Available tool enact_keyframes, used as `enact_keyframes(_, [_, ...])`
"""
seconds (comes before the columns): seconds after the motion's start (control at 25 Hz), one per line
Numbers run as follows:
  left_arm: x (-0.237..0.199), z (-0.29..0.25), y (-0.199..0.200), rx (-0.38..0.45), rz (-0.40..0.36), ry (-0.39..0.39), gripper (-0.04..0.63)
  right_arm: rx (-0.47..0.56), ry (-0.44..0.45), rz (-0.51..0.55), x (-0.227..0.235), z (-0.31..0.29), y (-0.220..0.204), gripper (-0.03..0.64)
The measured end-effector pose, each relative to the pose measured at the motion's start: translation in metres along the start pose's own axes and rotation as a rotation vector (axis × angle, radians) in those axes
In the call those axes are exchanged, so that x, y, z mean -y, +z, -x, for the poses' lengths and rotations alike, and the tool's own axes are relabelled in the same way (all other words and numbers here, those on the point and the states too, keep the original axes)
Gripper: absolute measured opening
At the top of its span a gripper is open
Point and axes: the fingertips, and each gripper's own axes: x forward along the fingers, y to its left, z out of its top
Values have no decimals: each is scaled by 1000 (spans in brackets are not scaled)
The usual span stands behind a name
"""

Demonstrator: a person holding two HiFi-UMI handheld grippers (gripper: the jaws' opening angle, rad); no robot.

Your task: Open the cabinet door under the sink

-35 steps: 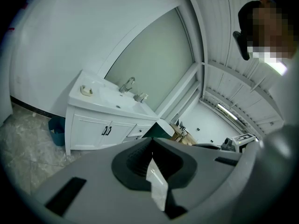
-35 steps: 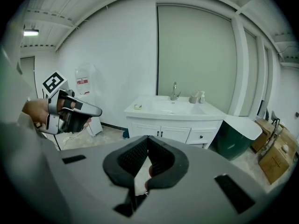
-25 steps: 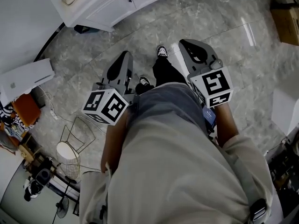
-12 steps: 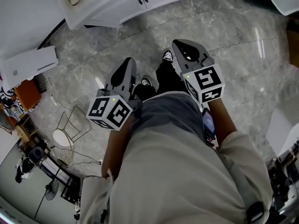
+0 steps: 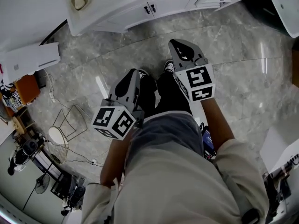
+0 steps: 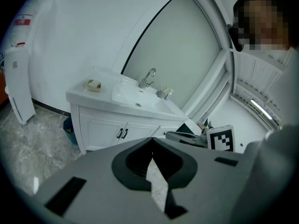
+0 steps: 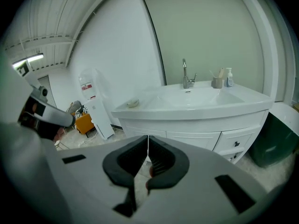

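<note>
The cabinet door (image 6: 100,131) under the sink (image 6: 127,93) is seen shut at the far side of the floor (image 5: 233,55), with its paired dark handles (image 6: 122,133) set close together at the middle seam. The left tongs (image 6: 152,143) and the right tongs (image 7: 148,141) are both pressed together with nothing between them. They are held low in front of the person, well apart from the cabinet, so the approach is judged unfinished. For a clean opening, one set of tongs should be parted before a handle is reached. It should then be brought square onto a single handle, closed firmly, and drawn back along the hinge arc rather than straight out.
</note>
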Motion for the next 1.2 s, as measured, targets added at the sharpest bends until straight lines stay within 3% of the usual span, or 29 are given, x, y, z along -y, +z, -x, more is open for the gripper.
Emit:
enact_keyframes(0.24, [-14,-17,-11,-16,-34,22,0,4,-17,-35,8,-41,-2,13])
enact_keyframes(0.44, [-16,-31,-12,-6,88,-31,0,-8,-37,-53,14,-73,-12,14])
enact_keyframes(0.8, [-29,-55,-35,-30,-58,4,0,-20,-61,-66,28,-117,-39,14])
enact_keyframes(1.2, [-49,-70,-67,-63,-4,5,0,-26,-97,-96,51,-154,-66,17])
